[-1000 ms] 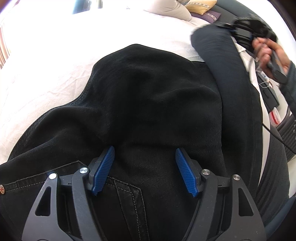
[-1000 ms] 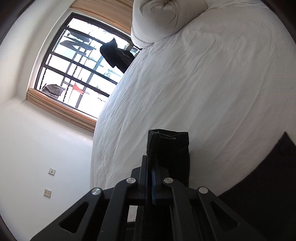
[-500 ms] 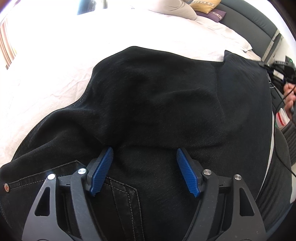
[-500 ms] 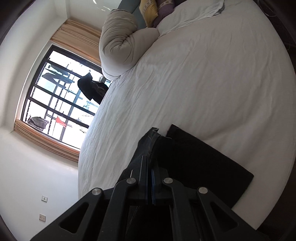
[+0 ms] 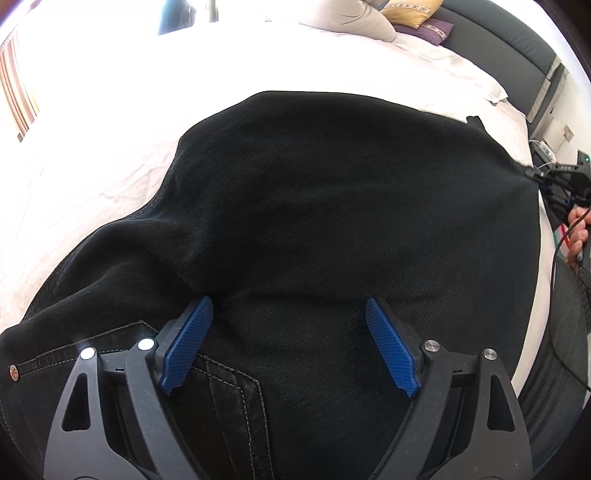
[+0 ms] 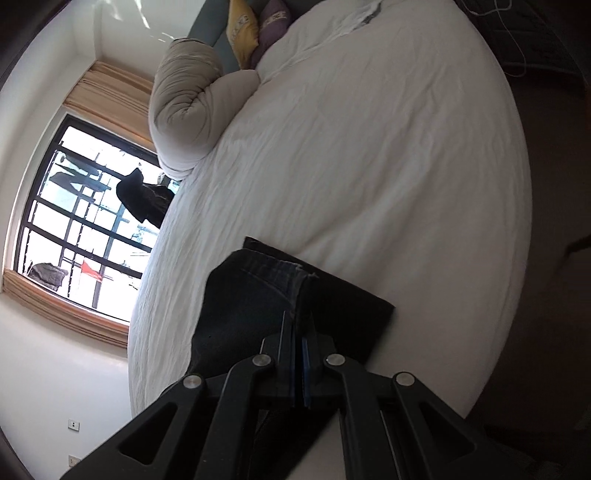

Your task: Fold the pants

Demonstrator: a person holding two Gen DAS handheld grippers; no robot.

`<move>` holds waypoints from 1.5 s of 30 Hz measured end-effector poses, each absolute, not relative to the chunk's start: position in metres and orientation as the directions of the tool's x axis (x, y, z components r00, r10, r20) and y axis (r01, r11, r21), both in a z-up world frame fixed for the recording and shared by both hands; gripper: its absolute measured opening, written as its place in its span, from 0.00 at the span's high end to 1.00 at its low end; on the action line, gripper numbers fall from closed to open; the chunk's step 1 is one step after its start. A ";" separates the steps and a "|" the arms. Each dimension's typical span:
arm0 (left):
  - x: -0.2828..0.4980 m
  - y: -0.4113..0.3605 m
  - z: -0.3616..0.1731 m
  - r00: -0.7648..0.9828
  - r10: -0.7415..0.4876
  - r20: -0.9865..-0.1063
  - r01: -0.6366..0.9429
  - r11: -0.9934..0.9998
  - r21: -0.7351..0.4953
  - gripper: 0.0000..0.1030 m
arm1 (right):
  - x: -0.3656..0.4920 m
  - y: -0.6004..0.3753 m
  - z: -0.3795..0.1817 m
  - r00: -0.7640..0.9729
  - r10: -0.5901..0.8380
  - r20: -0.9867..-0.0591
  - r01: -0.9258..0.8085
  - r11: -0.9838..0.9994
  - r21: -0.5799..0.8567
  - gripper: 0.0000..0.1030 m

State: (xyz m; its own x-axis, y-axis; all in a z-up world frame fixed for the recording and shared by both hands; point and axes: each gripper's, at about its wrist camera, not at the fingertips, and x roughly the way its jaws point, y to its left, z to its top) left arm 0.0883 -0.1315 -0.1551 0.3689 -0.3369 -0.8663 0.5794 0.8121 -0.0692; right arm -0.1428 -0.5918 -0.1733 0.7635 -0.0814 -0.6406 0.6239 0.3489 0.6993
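Black pants [image 5: 332, 206] lie spread over a white bed [image 5: 110, 122], with the pocket stitching and a rivet near the lower left. My left gripper [image 5: 288, 325] is open, its blue pads resting on the cloth near the waist end. My right gripper [image 6: 297, 328] is shut on the hem end of the pants [image 6: 258, 295] and holds it low over the bed's edge. It also shows at the far right of the left wrist view [image 5: 532, 173], pulling the cloth taut.
A rolled grey duvet [image 6: 184, 107] and yellow and purple cushions [image 6: 255, 29] lie at the head of the bed. A dark headboard [image 5: 509, 40] is at the back right. A window [image 6: 81, 221] with bars faces the bed's side. A mesh chair [image 5: 565, 332] stands at the right.
My right gripper has carried the pant leg end outward to the right and down toward the bed's edge, spreading the leg flat. My left gripper has stayed open in place.
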 end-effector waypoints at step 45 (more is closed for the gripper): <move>0.073 -0.135 -0.155 0.376 -0.359 -0.854 0.604 0.794 -0.067 0.04 | 0.038 -0.611 -0.136 0.498 0.162 -0.852 0.158 0.949 0.272 0.56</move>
